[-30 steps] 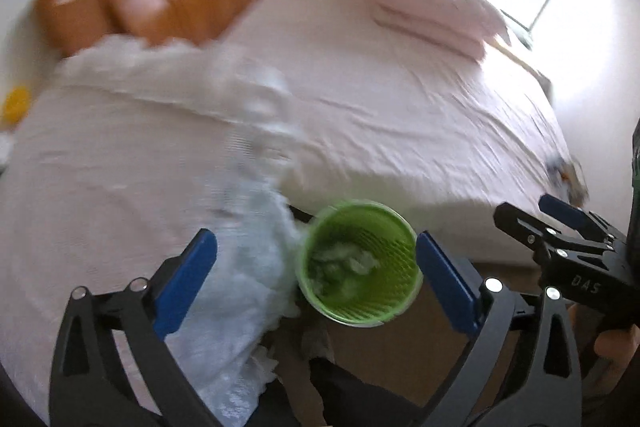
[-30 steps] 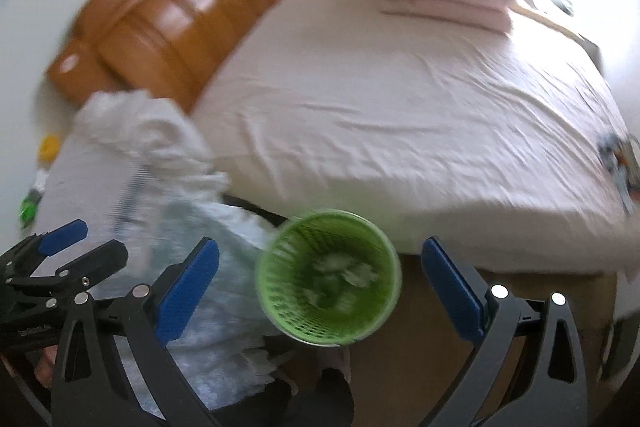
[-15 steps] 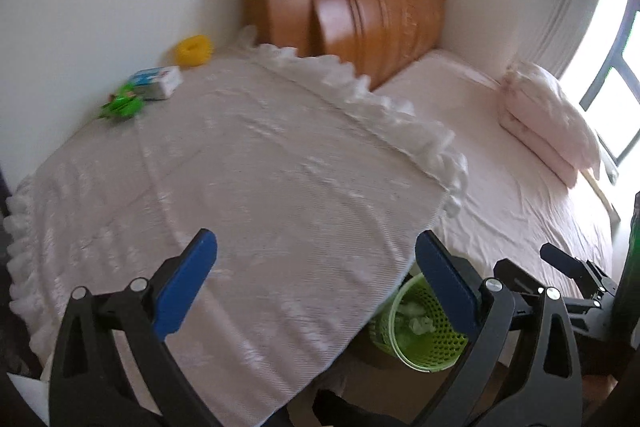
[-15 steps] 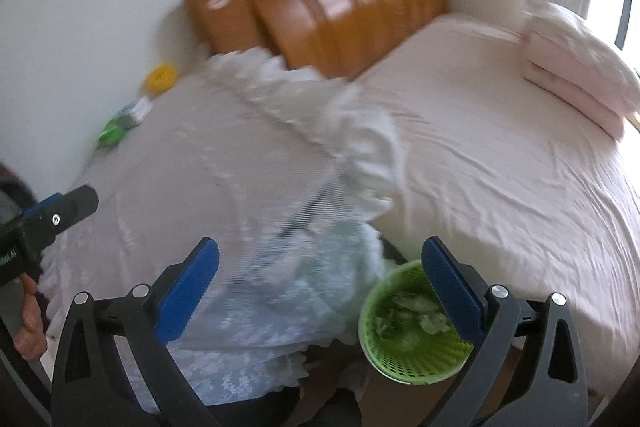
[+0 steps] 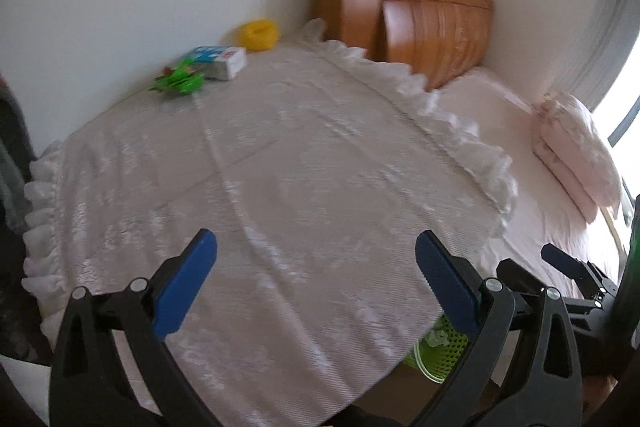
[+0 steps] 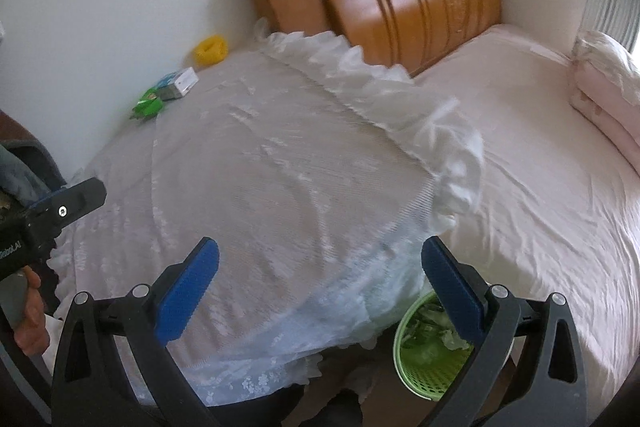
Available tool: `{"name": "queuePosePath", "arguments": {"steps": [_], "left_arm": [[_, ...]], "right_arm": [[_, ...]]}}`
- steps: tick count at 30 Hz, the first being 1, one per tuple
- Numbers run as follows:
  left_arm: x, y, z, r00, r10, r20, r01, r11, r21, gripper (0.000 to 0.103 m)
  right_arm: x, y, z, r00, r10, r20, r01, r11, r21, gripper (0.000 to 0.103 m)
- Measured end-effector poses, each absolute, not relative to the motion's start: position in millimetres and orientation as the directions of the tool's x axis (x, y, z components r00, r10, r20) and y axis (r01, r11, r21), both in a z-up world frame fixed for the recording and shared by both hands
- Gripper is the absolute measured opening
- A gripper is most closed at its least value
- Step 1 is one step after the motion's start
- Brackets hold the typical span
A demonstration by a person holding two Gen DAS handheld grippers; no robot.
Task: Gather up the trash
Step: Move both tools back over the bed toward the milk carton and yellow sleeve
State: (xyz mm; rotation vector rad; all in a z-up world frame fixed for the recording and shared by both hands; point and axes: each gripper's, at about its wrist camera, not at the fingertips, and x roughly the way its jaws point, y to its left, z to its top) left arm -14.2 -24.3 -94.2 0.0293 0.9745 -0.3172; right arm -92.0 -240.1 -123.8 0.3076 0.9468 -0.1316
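We note both tongs, left (image 5: 316,283) & right (image 6: 320,291), spread & empty above the lace-covered desk (image 5: 300,167), prob. heading for the green wrapper (image 5: 178,81) by the far wall, w/ green bin (image 6: 428,355) on floor below desk edge.

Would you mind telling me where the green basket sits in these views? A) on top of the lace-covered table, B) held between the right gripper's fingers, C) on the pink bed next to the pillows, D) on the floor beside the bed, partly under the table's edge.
D: the green basket stands low by the bed, partly tucked under the lace tablecloth, with crumpled scraps inside; neither open gripper holds it.
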Motion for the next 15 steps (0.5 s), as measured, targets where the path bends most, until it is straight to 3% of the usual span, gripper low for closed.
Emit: {"name": "queuePosePath", "arguments": {"steps": [15], "left_arm": [[70, 88, -127, 0.493, -0.108, -0.863, 0.003, 0.993, -0.122, 0.095]], "right_arm": [[83, -173, -146, 0.554, 0.165, -0.816, -0.042, 0.984, 0.171, 0.100]]}}
